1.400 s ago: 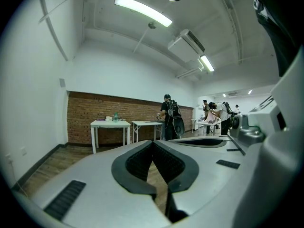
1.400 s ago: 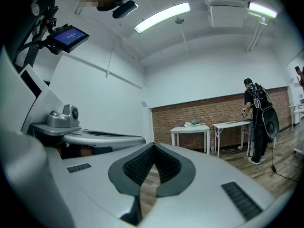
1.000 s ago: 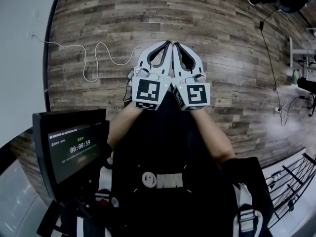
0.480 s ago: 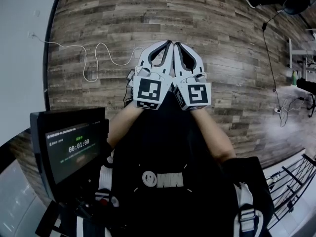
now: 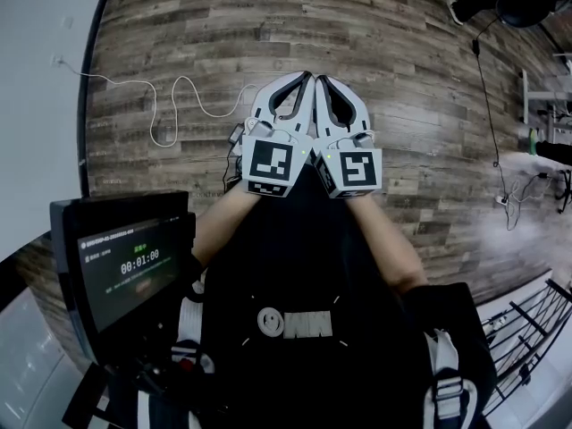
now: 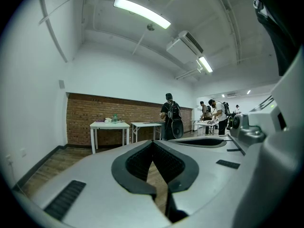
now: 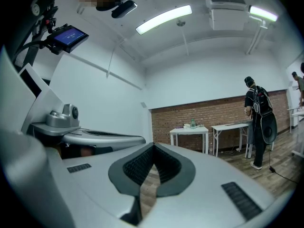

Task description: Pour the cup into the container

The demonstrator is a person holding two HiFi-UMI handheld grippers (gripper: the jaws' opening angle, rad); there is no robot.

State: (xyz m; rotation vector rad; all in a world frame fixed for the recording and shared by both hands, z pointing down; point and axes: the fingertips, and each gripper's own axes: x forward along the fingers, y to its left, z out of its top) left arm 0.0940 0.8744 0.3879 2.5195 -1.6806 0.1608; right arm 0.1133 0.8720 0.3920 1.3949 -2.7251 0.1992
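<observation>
No cup and no container show in any view. In the head view my left gripper and right gripper are held side by side, close together, out over a wooden plank floor. Both are shut with nothing between the jaws. The left gripper view shows its dark pads meeting at the tips. The right gripper view shows the same, its pads closed together and empty. Each gripper looks roughly level across a room toward a brick wall.
A black monitor with a timer stands at my lower left. A white cable loops over the floor on the left and a black cable runs on the right. White tables stand by the brick wall; people stand farther off.
Both grippers have kept still and stayed shut. Only the monitor has shifted slightly in the picture and its timer has counted up.
</observation>
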